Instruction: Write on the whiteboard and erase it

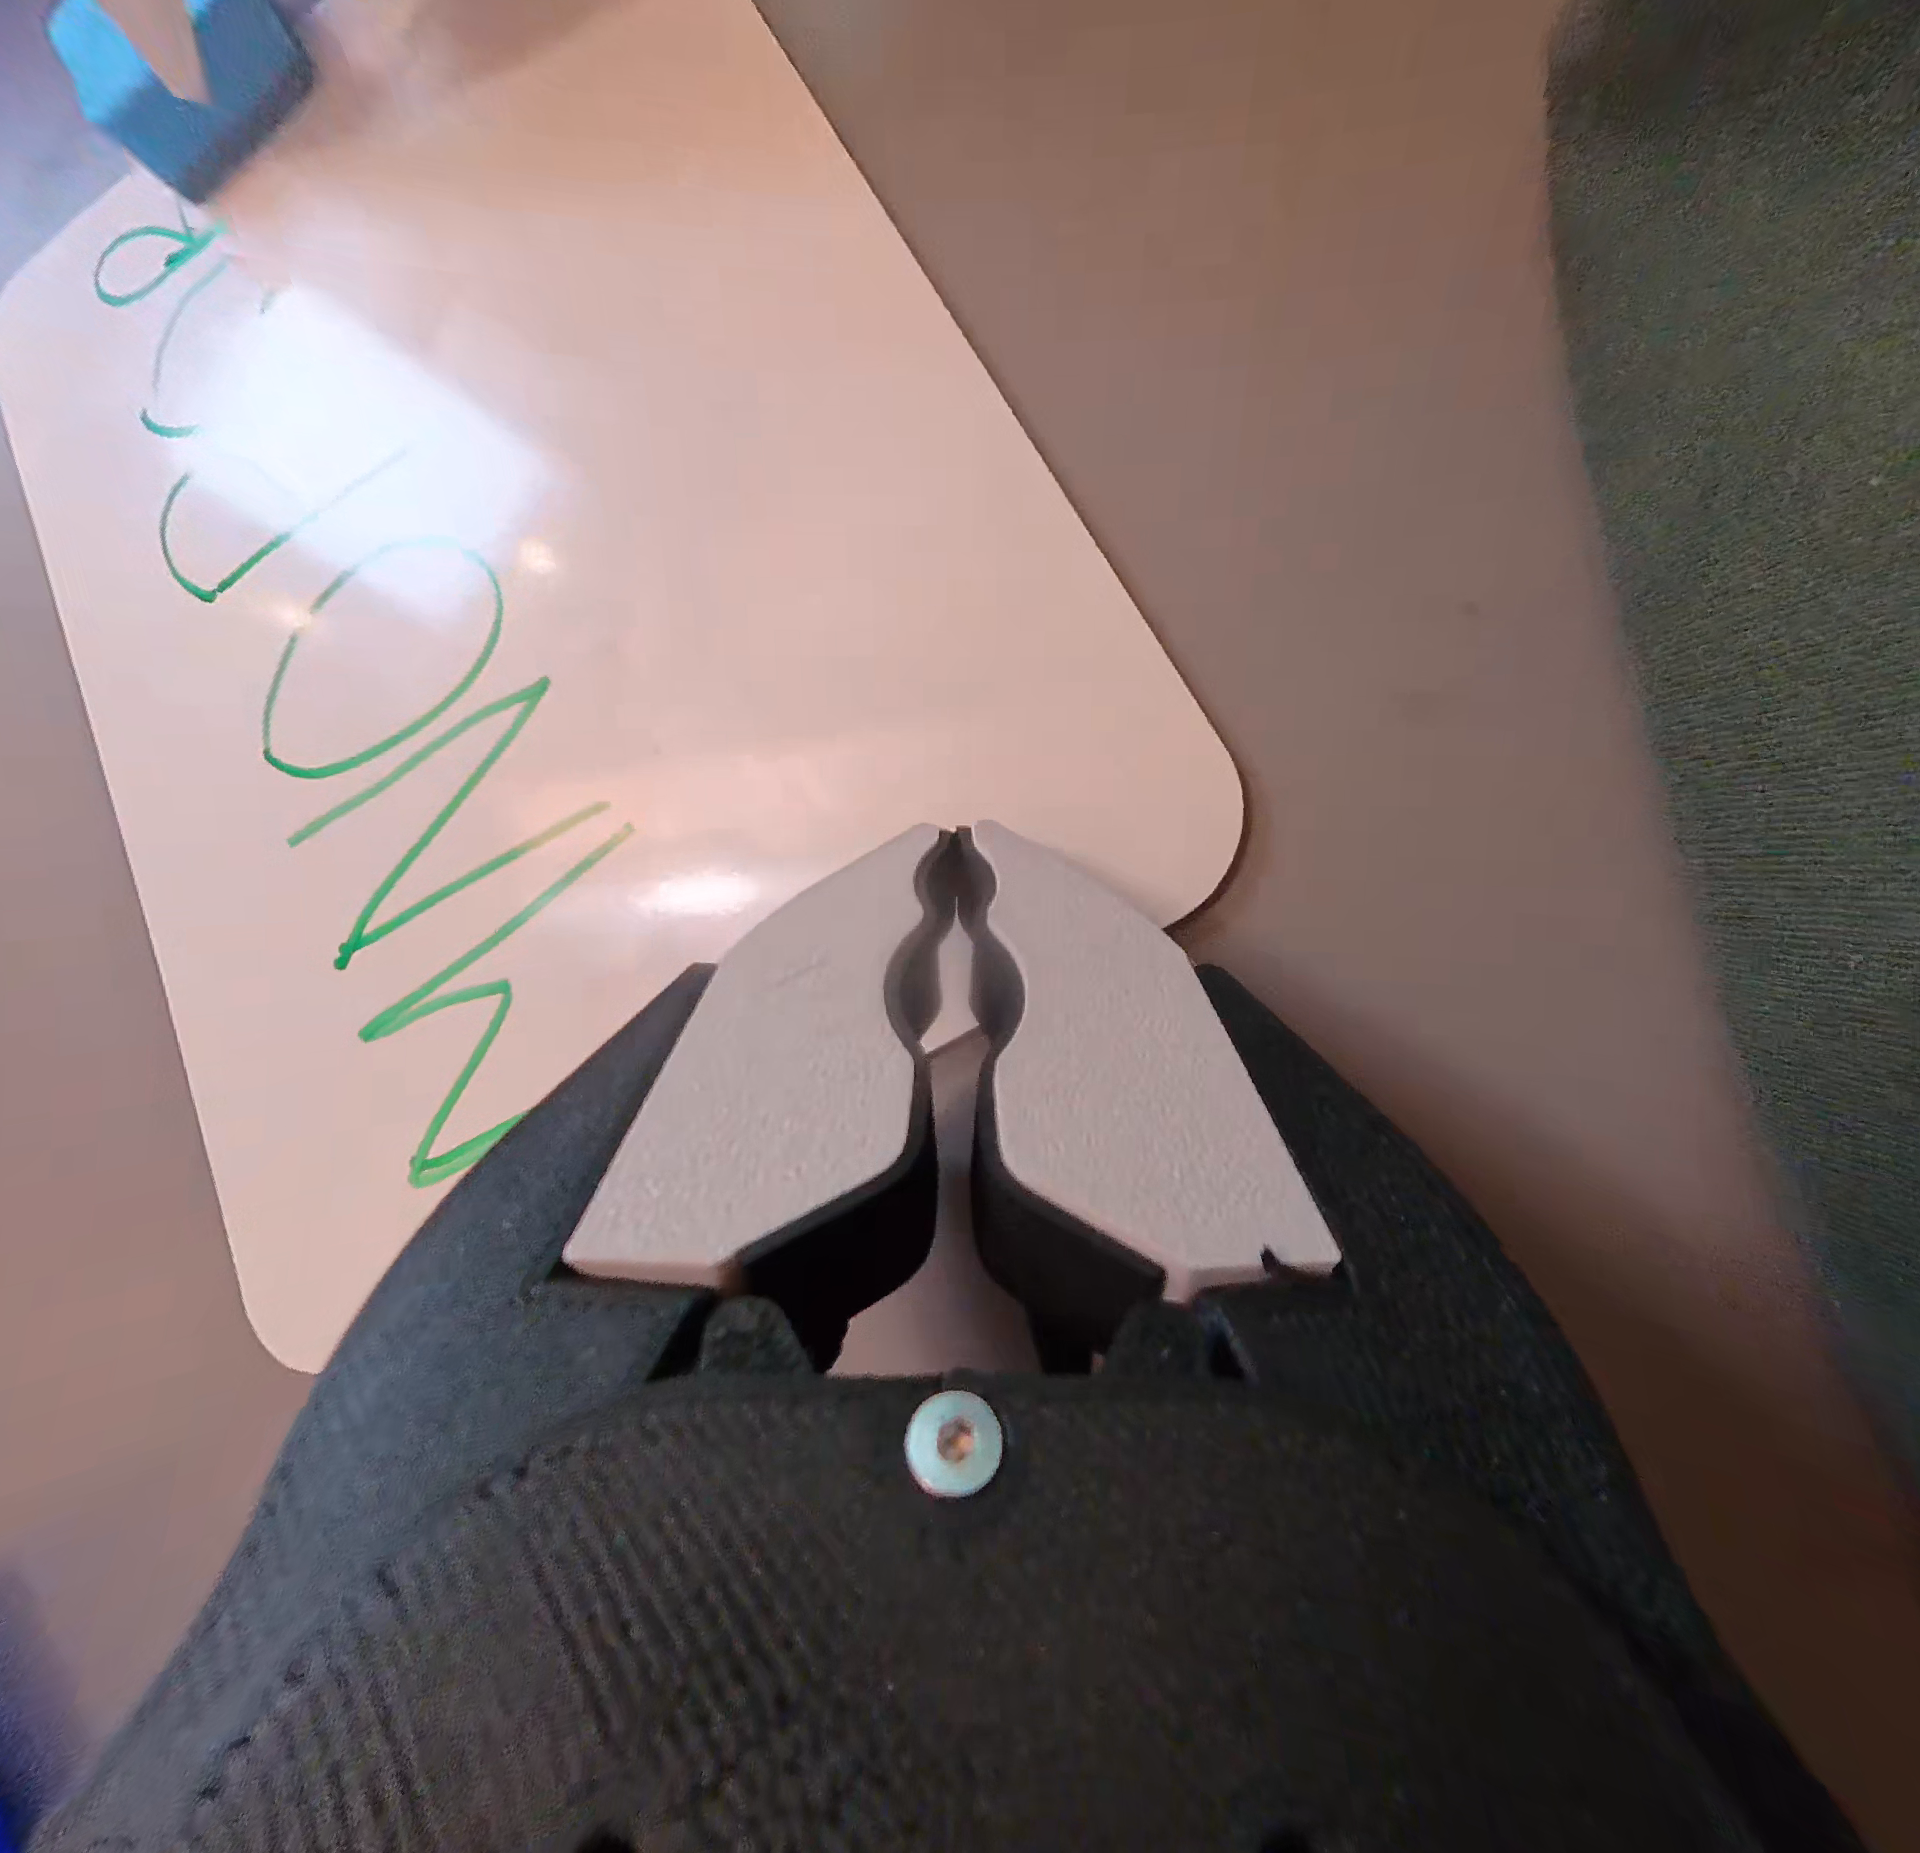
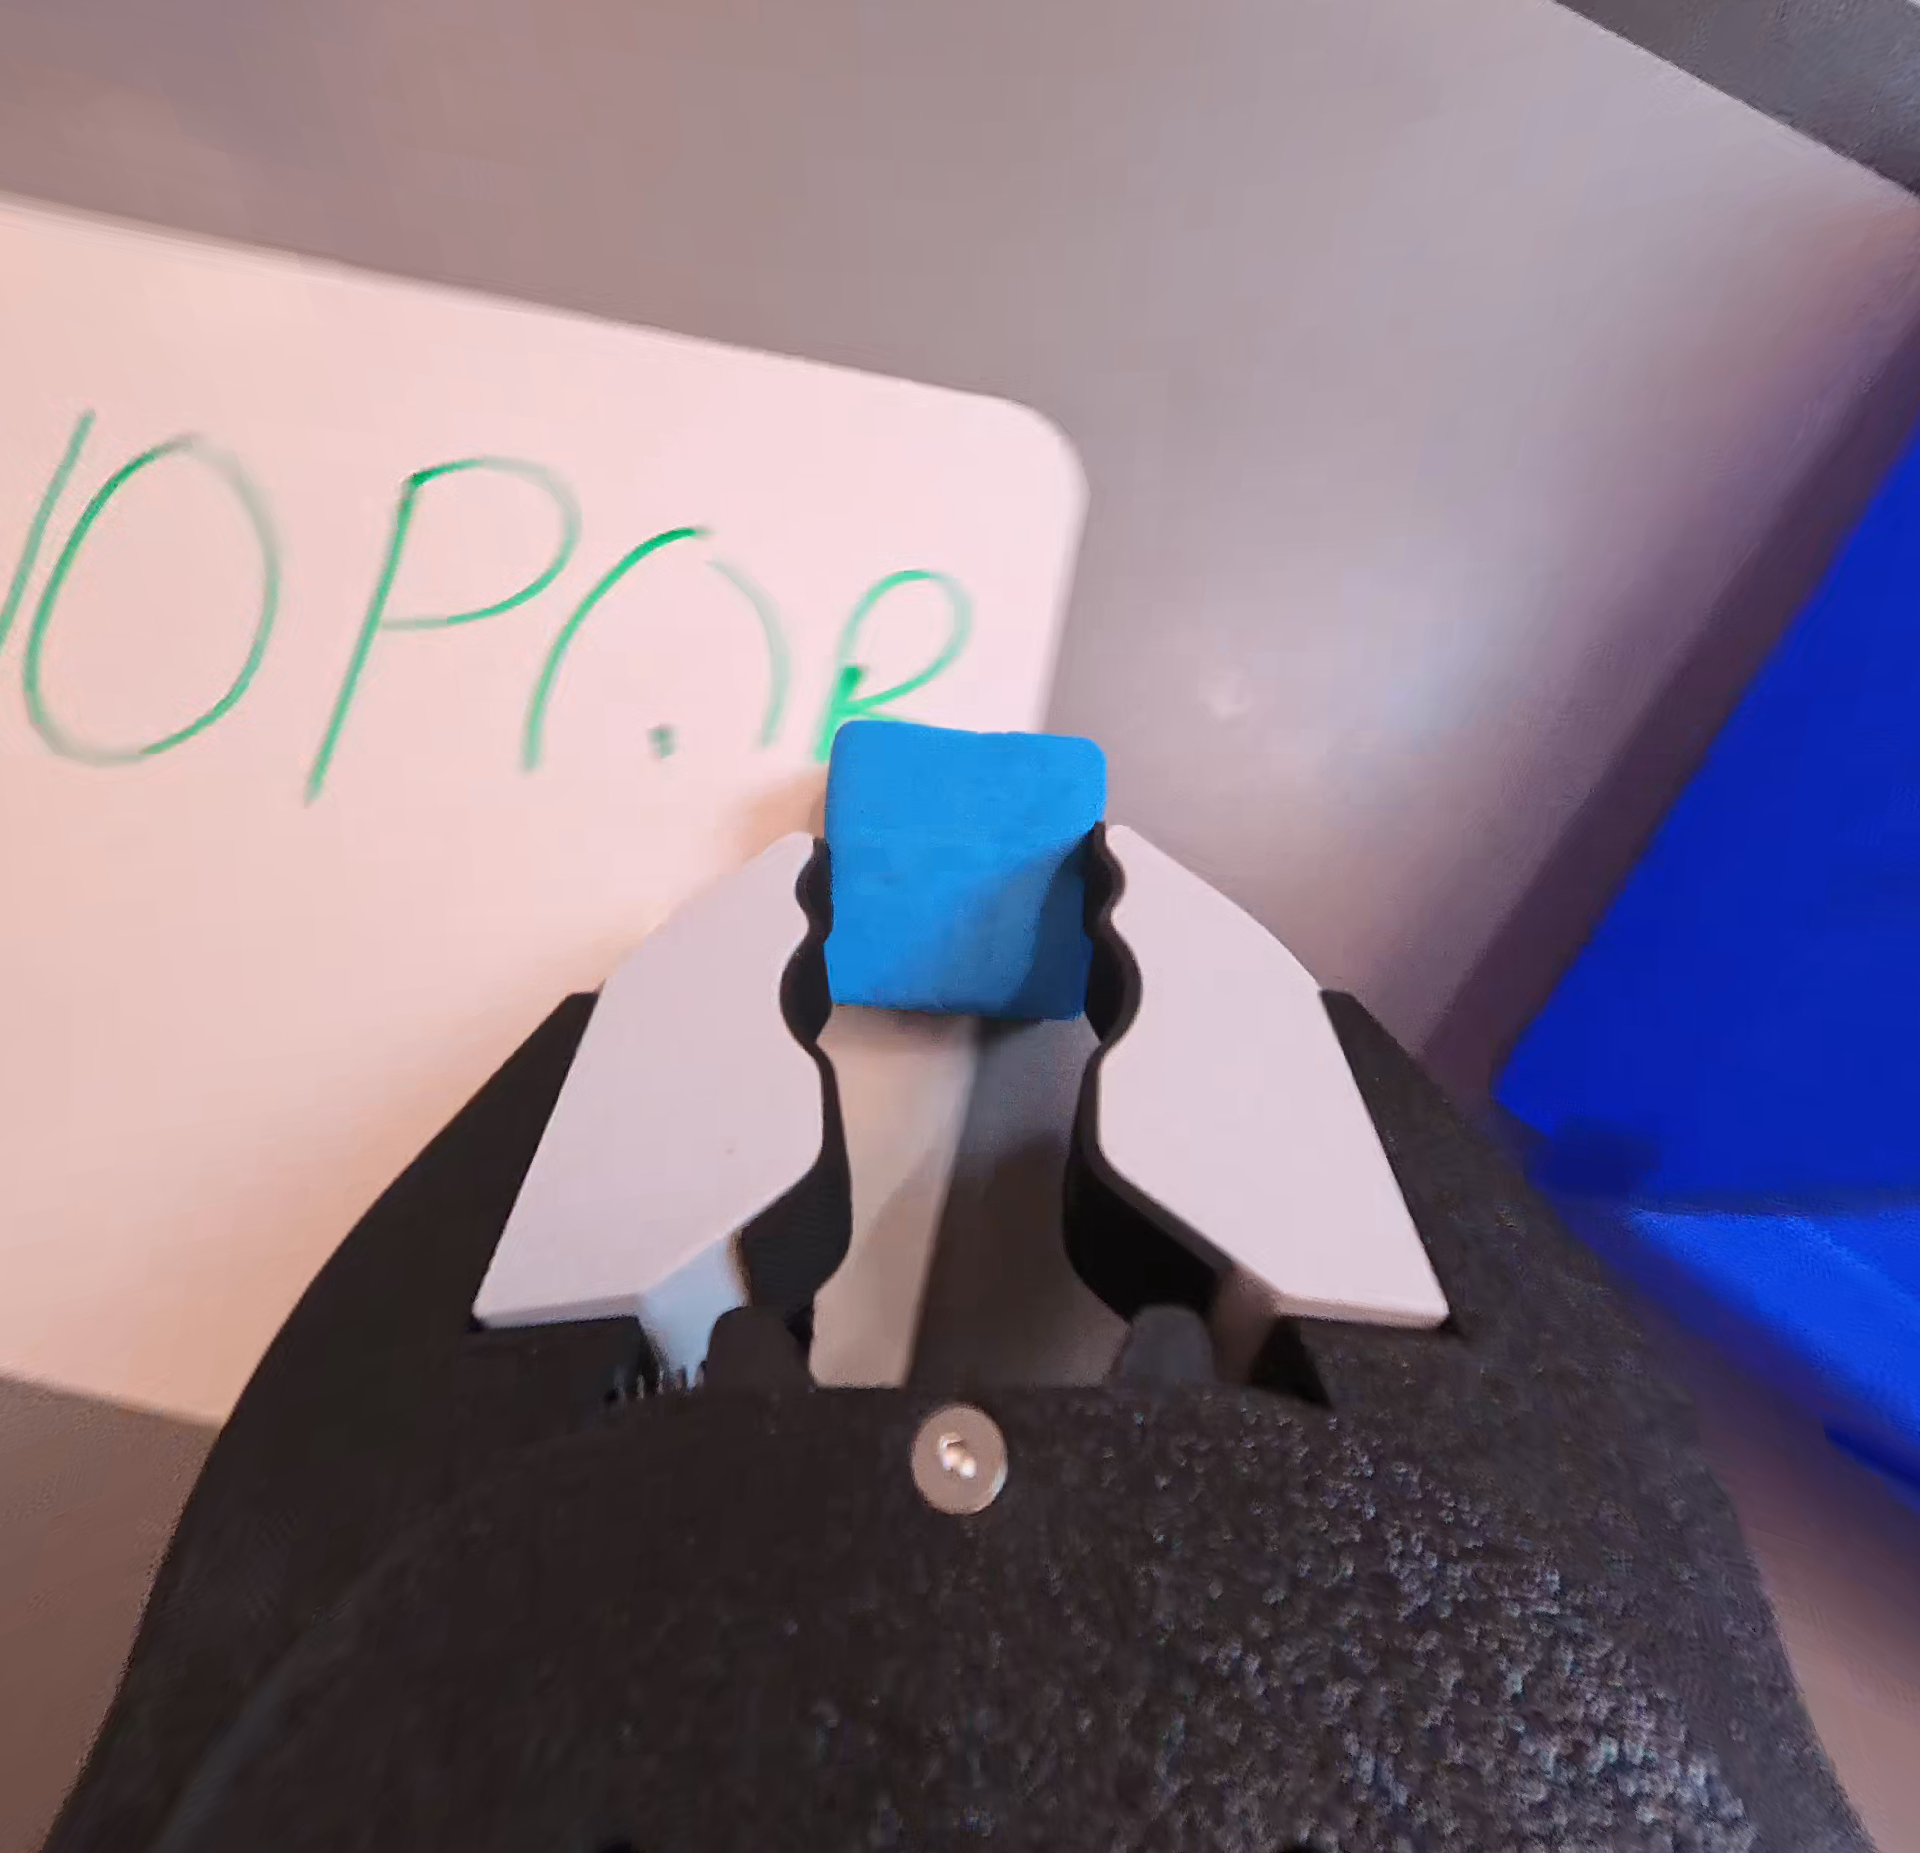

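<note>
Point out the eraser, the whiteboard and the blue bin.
eraser (image 2: 956, 868), right wrist view, its top face.
whiteboard (image 1: 727, 515), left wrist view, bare surface beside the green writing.
blue bin (image 2: 1766, 972), right wrist view, its side wall.

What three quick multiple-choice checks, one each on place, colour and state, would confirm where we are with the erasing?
1. Where is the blue eraser block?
A. in the right gripper
B. lying loose on the whiteboard
C. in the left gripper

2. What colour is the writing?
A. red
B. green
C. black

3. How do the left gripper's jaws stand?
A. wide open
B. shut on a marker
C. shut, holding nothing

Answers:
1 A: the block sits clamped between the right jaws.
2 B: every stroke is green.
3 C: the tips meet, with nothing between them.
</note>
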{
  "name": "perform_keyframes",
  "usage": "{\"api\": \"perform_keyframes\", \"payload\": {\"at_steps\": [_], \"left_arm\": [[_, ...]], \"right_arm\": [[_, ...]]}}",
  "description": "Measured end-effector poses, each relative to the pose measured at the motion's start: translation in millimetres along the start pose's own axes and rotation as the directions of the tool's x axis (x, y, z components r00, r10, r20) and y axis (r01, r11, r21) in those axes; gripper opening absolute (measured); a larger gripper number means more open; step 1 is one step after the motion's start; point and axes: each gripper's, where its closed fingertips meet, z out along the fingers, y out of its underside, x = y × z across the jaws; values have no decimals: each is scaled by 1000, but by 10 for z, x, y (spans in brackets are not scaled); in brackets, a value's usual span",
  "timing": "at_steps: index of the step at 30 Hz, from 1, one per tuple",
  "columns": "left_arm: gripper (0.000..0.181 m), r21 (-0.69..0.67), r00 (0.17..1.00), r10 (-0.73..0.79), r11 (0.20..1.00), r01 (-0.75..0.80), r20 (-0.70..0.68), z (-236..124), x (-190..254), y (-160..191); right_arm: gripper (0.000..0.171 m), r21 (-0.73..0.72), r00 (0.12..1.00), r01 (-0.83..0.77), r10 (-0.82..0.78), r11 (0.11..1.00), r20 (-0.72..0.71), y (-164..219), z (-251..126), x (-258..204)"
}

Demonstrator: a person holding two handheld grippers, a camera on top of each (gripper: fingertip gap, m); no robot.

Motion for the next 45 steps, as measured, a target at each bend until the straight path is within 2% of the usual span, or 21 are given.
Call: {"api": "perform_keyframes", "payload": {"at_steps": [4,5,7,9,13,14,16,18,20,24,25,27,29,30,32,35,36,38,40,42,45], "left_arm": [[0,9,1000,-19,1000,19,-20,1,-1,-1],[0,10,1000,-18,1000,18,-20,1,-2,1],[0,9,1000,-9,1000,9,-16,-2,3,1],[0,9,1000,-6,1000,6,-13,-8,7,5],[0,15,999,-19,1000,19,-28,-10,8,8],[0,15,999,-17,1000,18,-28,-11,9,7],[0,16,1000,-13,1000,13,-29,-13,18,7],[0,15,1000,-10,1000,10,-24,-18,23,10],[0,16,1000,-12,1000,13,-26,-23,26,13],[0,20,999,-20,1000,20,-37,-23,25,12],[0,19,999,-19,1000,19,-36,-25,25,12],[0,18,999,-18,1000,18,-34,-27,28,12],[0,18,999,-17,1000,18,-30,-30,29,15],[0,18,999,-19,1000,19,-30,-33,29,17],[0,20,999,-27,999,28,-38,-34,30,18],[0,24,998,-36,999,37,-47,-30,30,10],[0,25,998,-36,999,37,-47,-28,33,6],[0,24,998,-35,999,36,-42,-31,33,9],[0,21,999,-34,999,35,-35,-38,29,19],[0,22,999,-33,999,33,-37,-43,33,21],[0,26,998,-42,999,43,-52,-44,36,19]], "right_arm": [[47,3,967,234,-233,972,106,-78,62,-793],[47,8,972,218,-218,976,85,-129,114,-701],[47,22,998,58,-59,998,34,-177,181,-190],[47,12,999,31,-31,999,13,-123,144,-13],[47,7,955,261,-260,965,144,-153,182,-913],[47,16,956,261,-261,965,131,-209,239,-881],[47,30,991,106,-108,994,76,-305,340,-374],[47,15,999,36,-36,999,22,-244,299,41],[47,-13,995,88,-88,996,44,-124,199,-122],[47,-22,955,252,-245,968,167,-46,128,-852],[47,-13,962,227,-222,974,158,-98,173,-778],[47,2,992,108,-108,994,63,-186,257,-267],[47,-20,999,42,-42,999,14,-115,198,69],[47,-34,998,62,-62,997,24,-63,153,24],[47,-50,977,174,-166,983,131,-19,107,-459],[47,-23,910,362,-348,932,225,-186,244,-1088],[47,-16,919,337,-325,941,222,-293,346,-1017],[47,-13,970,195,-191,981,150,-470,508,-469],[47,-28,989,110,-106,994,105,-455,492,-63],[47,-47,974,185,-177,982,139,-339,389,-286],[47,-35,888,384,-359,923,288,-200,264,-1143]]}}
